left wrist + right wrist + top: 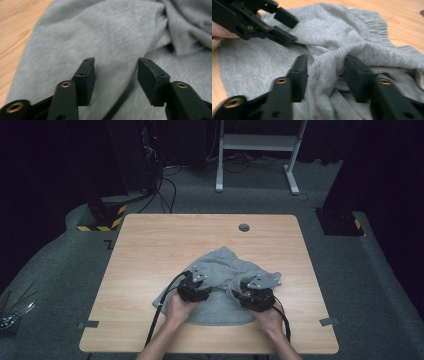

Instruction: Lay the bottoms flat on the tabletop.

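Dark curtains and grey carpet surround a light wooden counter point(150, 250) with a round grommet hole point(244, 227) near its far edge. At the room's left, a yellow-and-black striped base point(102, 217) trails cables. A crumpled grey garment point(220, 265) lies at the counter's near middle. The left hand-held gripper point(115, 72) hovers over it, jaws spread and empty. The right hand-held gripper point(324, 72) straddles a raised fold, jaws apart.

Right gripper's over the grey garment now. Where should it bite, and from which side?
Take the raised ridge of the grey garment, the bunched fold standing up between the right gripper's open jaws. Come straight down from above and close across it: the fold is proud of the table, so both jaws should get cloth, unlike on the flat panel nearby.
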